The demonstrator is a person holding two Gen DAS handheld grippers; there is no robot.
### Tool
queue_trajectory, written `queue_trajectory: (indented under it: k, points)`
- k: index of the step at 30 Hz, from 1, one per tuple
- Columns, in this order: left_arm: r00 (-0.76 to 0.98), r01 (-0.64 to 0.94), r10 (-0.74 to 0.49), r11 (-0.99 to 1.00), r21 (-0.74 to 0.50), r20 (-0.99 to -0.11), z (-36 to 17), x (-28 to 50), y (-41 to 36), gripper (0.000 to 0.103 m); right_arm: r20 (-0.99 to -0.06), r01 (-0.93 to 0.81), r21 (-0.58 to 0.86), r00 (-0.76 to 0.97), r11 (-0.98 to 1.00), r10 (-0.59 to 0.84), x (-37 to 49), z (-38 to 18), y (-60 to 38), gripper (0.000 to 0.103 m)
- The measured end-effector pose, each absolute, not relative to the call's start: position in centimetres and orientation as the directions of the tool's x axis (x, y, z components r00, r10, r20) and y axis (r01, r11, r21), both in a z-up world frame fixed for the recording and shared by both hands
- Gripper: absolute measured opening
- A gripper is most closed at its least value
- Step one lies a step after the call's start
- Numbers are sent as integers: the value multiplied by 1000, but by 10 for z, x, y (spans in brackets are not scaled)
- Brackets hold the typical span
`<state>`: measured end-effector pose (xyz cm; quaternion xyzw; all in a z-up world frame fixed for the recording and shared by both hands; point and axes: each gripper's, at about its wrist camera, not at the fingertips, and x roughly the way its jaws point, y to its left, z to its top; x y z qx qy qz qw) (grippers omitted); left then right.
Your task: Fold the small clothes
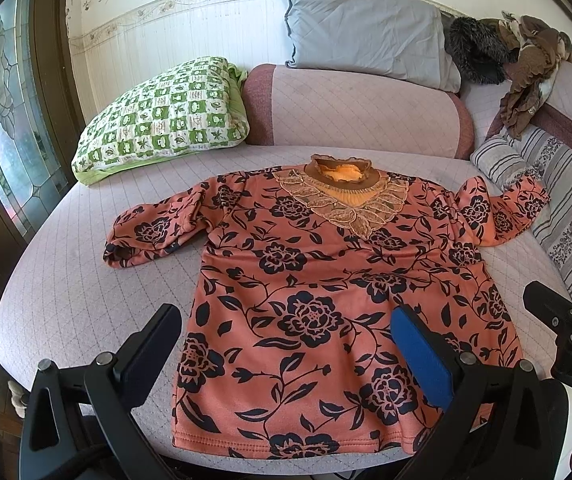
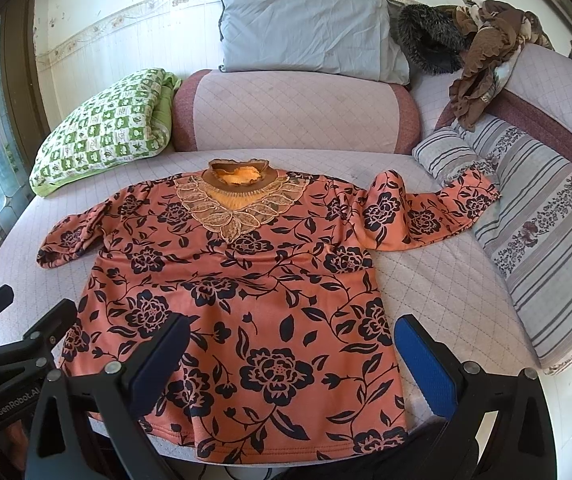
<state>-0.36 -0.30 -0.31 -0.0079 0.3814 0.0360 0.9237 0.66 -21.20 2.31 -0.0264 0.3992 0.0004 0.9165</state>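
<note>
The floral blouse (image 1: pixel 326 300) lies flat on the quilted sofa seat (image 1: pixel 65 300), collar toward the backrest, hem nearest us, sleeves spread sideways. The left gripper (image 1: pixel 286 356) and right gripper (image 2: pixel 292 364) hover above the hem, jaws wide apart, holding nothing. A green checked pillow (image 1: pixel 157 120) sits beyond the left sleeve; the right cuff touches a striped cushion (image 2: pixel 534 240).

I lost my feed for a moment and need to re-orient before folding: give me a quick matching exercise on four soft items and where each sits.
Things:
1. orange floral long-sleeved top
2. green-and-white checked quilted pillow
3. plain grey pillow
4. striped grey floral cushion

Places:
A. propped against the back wall
B. along the right edge
C. spread flat in the middle
D. back left corner

Pairs: 1-C, 2-D, 3-A, 4-B
</note>
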Motion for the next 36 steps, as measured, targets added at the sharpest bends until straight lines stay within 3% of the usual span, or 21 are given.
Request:
queue_trajectory:
  k: [36]
  points:
    - [704, -71, 56, 997, 9, -708, -7, -5, -3, 103, -754, -26, 7, 657, 1000, 22, 7, 20, -213, 103]
